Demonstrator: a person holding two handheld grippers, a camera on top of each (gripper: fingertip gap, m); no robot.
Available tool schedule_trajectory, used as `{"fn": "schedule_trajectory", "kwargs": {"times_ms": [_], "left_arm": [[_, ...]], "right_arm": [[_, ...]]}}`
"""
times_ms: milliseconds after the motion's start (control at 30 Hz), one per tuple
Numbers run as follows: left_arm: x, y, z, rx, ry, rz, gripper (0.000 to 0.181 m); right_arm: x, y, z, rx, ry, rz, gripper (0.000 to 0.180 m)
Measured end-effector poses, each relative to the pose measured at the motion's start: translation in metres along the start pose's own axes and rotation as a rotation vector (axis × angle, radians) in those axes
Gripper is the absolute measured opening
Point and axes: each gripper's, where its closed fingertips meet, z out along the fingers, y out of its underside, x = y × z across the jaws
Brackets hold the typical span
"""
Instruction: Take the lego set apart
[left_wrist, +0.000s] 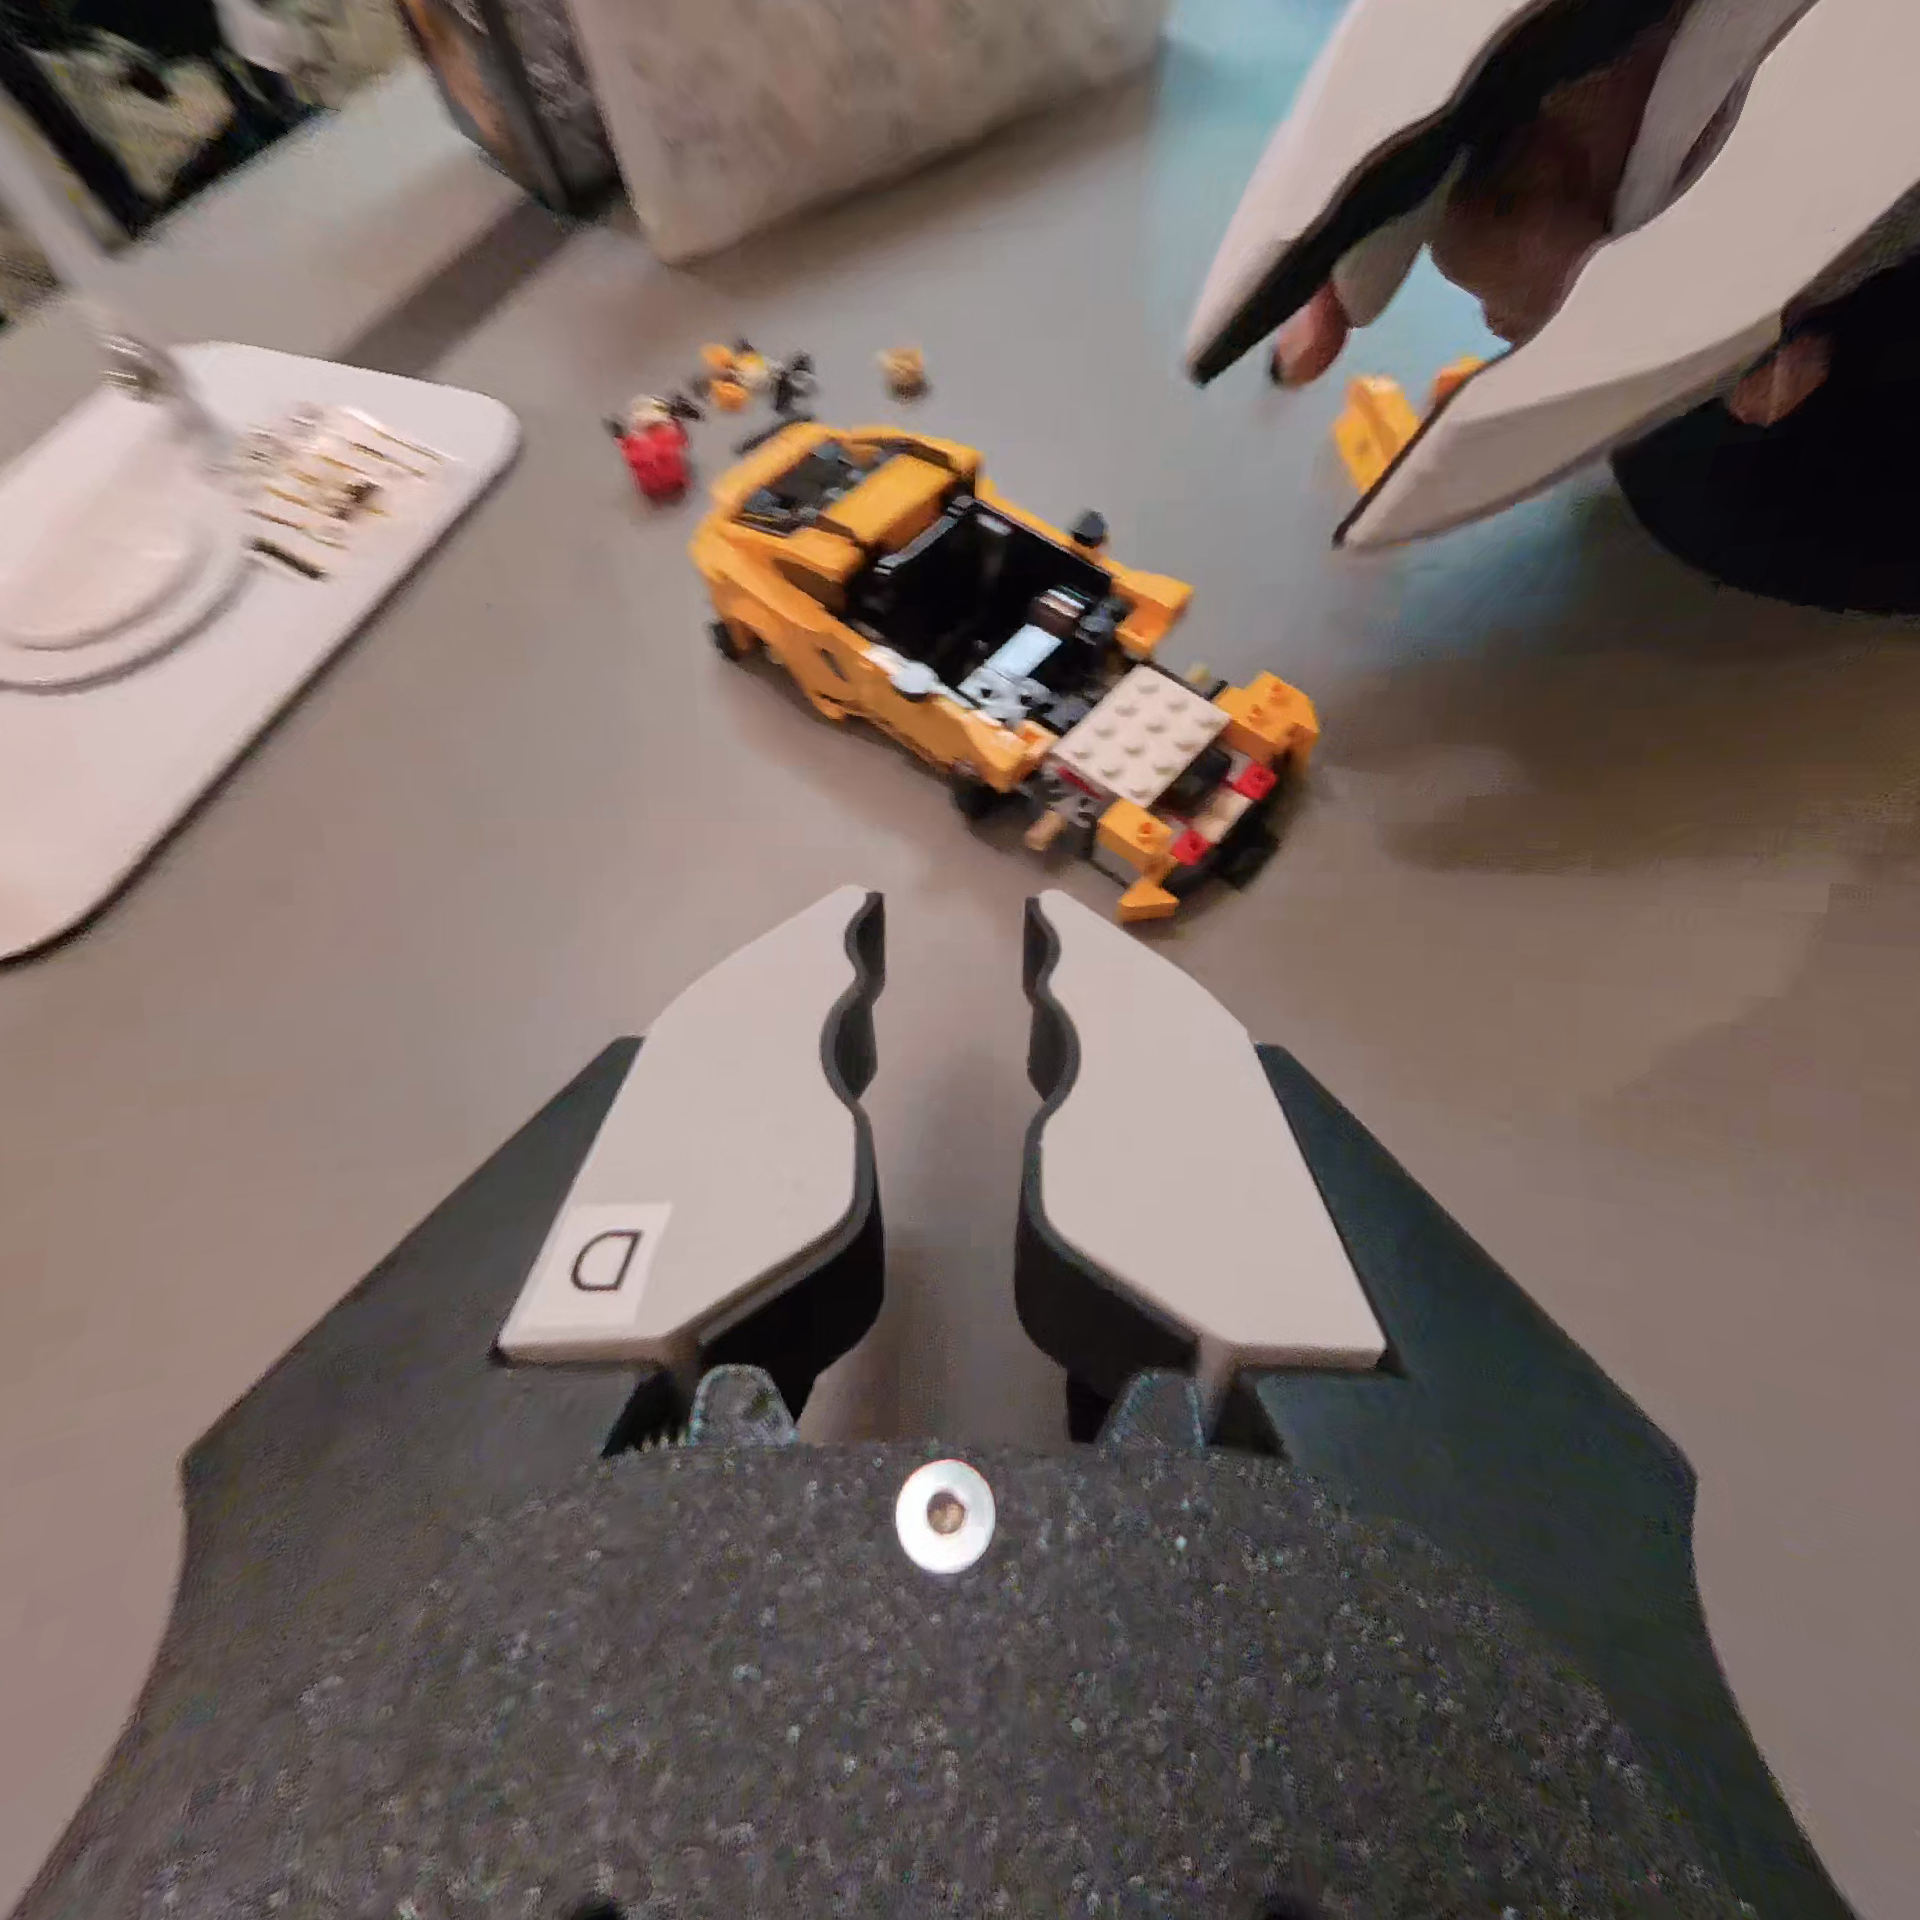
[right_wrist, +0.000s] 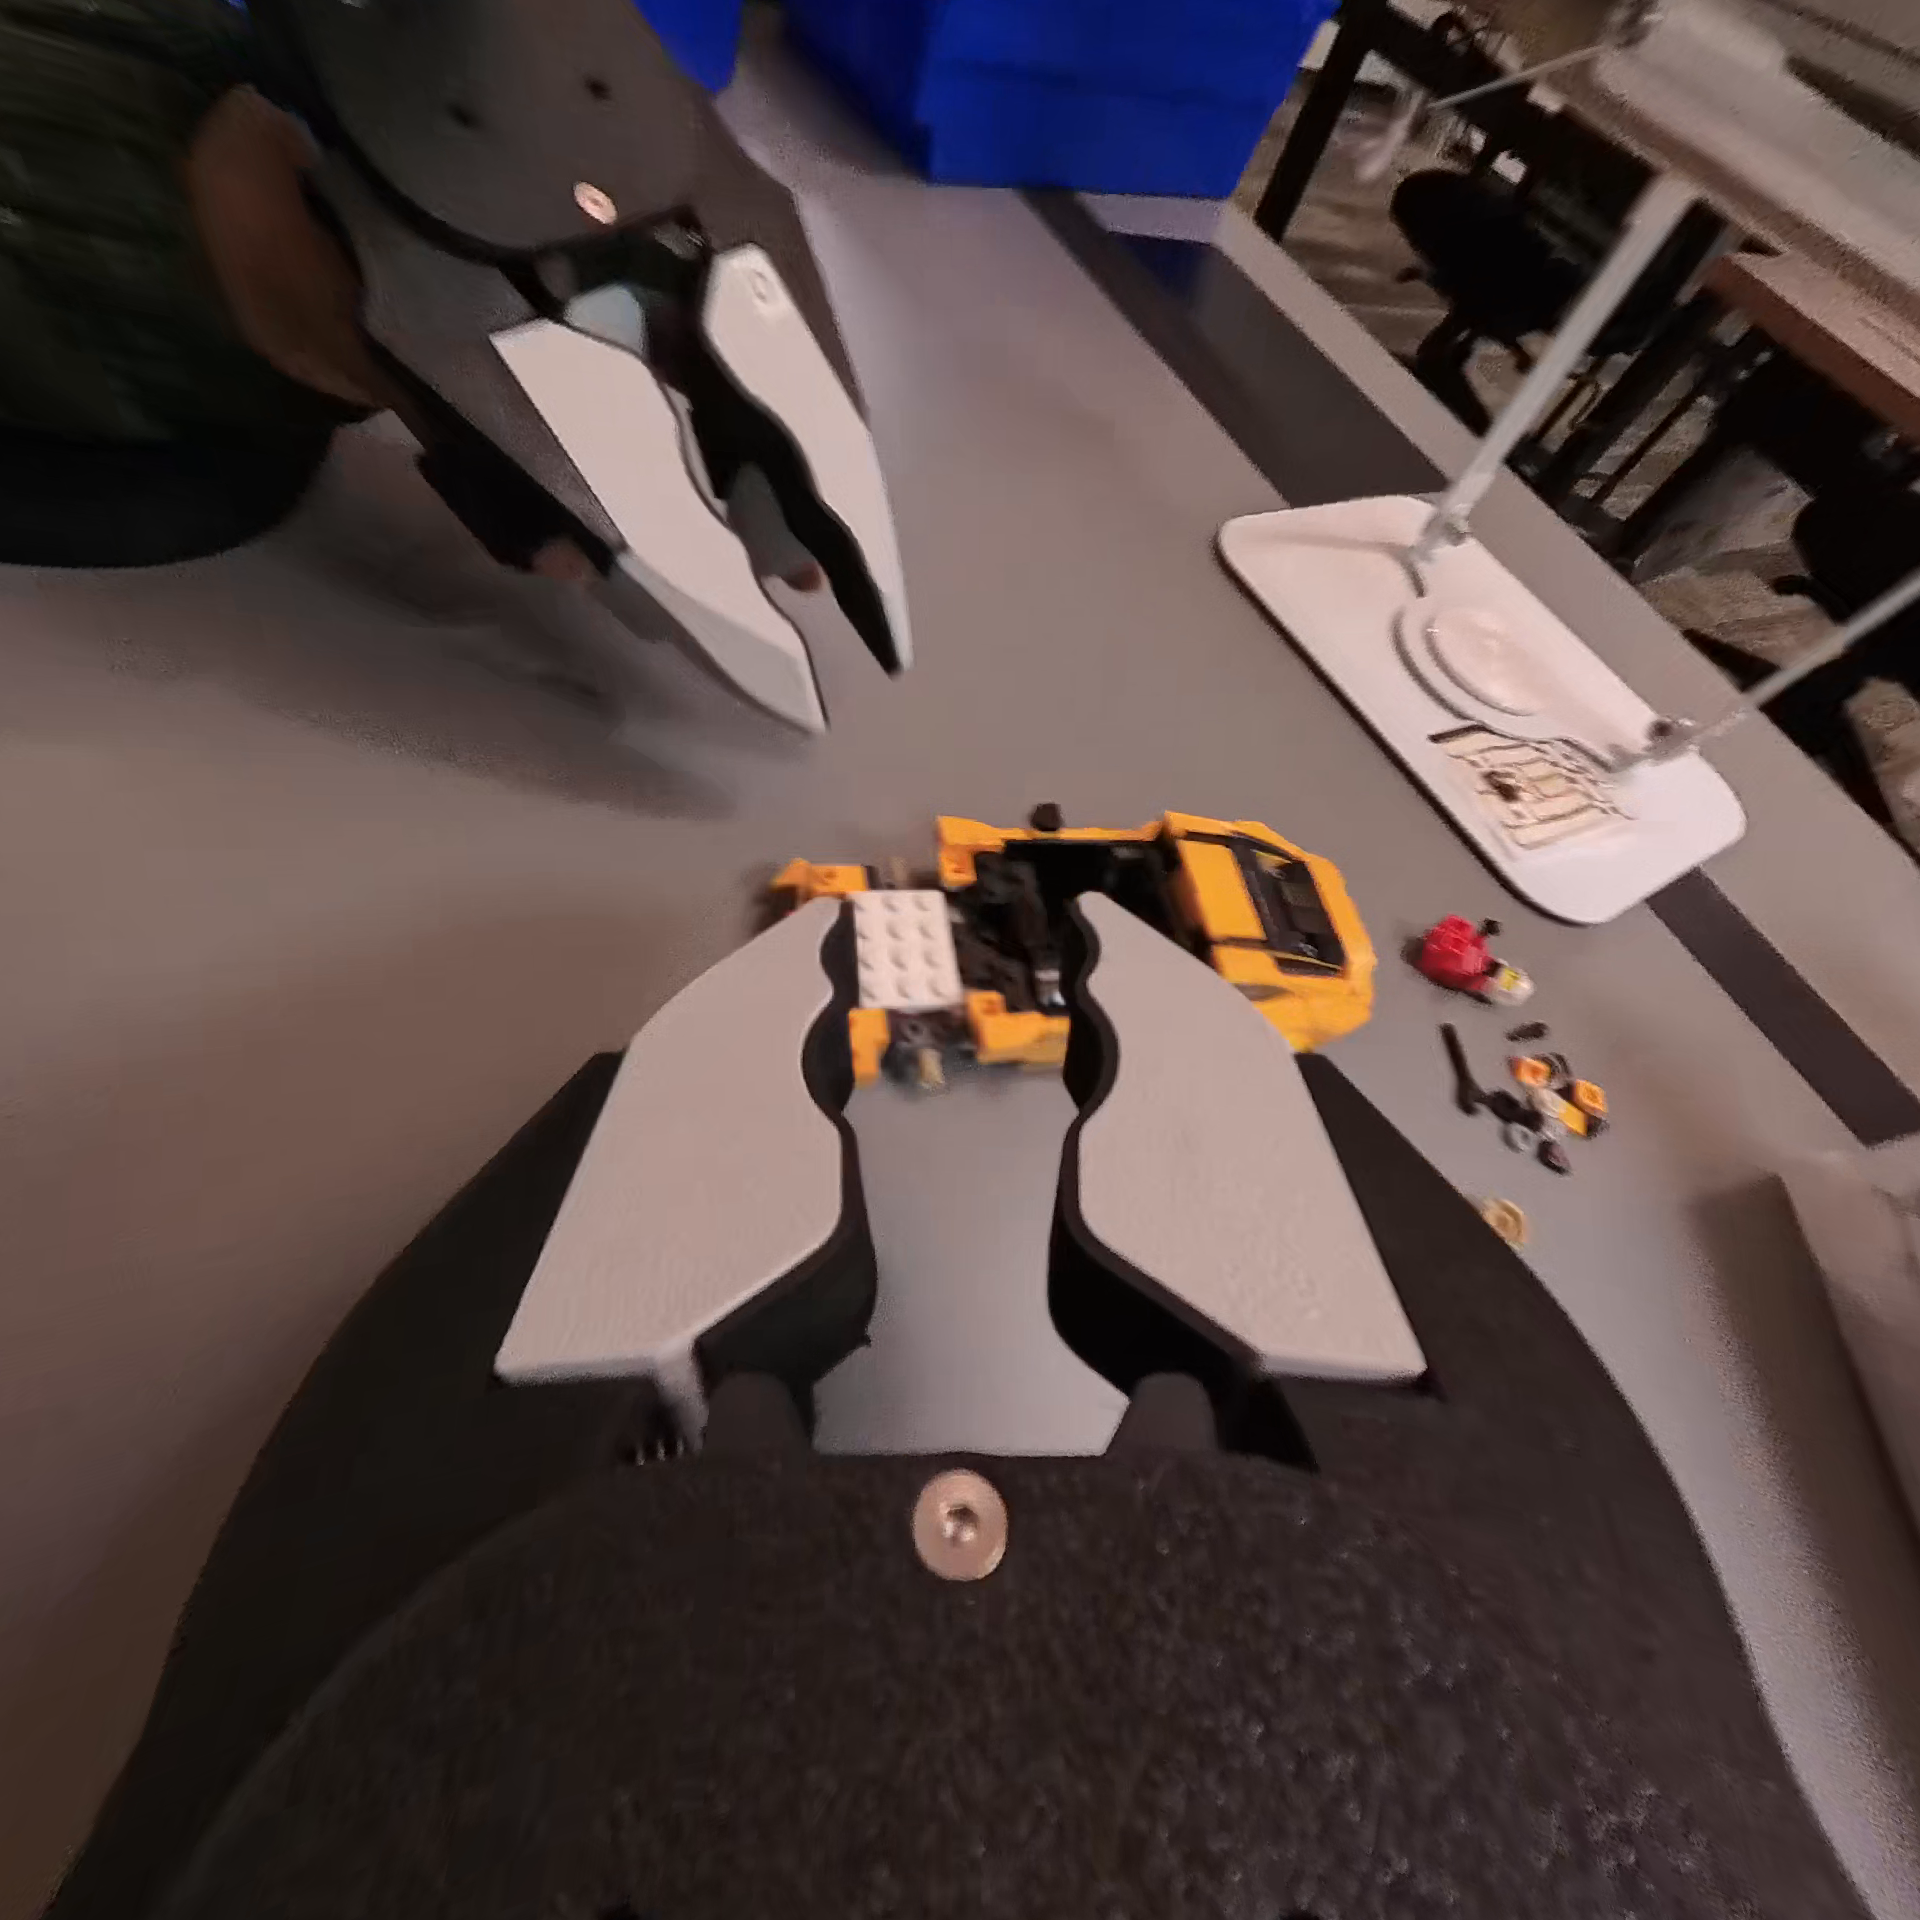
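On grey table (left_wrist: 1455, 1039), lego car (left_wrist: 966, 634) mid-surface, left gripper (left_wrist: 954, 914) and right gripper (right_wrist: 956, 914) parted, empty.

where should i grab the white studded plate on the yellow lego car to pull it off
Probably pinch the flat white studded plate across its two long edges, tongs coming from above. It lies studs-up at the yellow lego car's stripped end, top and edges exposed.
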Motion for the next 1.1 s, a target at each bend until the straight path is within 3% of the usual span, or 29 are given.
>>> {"fn": "schedule_trajectory", "kwargs": {"times_ms": [200,367,567,867,1100], "left_arm": [[0.015,0.012,0.015,-0.088,0.045,0.063,0.027],[0.012,0.010,0.009,-0.065,0.034,0.049,0.025],[0.015,0.011,0.010,-0.075,0.036,0.068,0.025],[0.021,0.002,0.013,-0.044,0.038,0.080,0.027],[0.042,-0.013,0.024,-0.029,0.002,0.211,0.026]], "right_arm": [[-0.011,0.022,0.028,-0.212,0.116,-0.128,0.056],[0.012,0.029,0.015,-0.211,0.135,0.142,0.055],[-0.001,0.047,0.019,-0.283,0.003,0.280,0.034],[0.009,0.048,0.019,-0.259,0.013,0.364,0.018],[0.008,0.048,0.023,-0.265,0.033,0.369,0.015]]}}
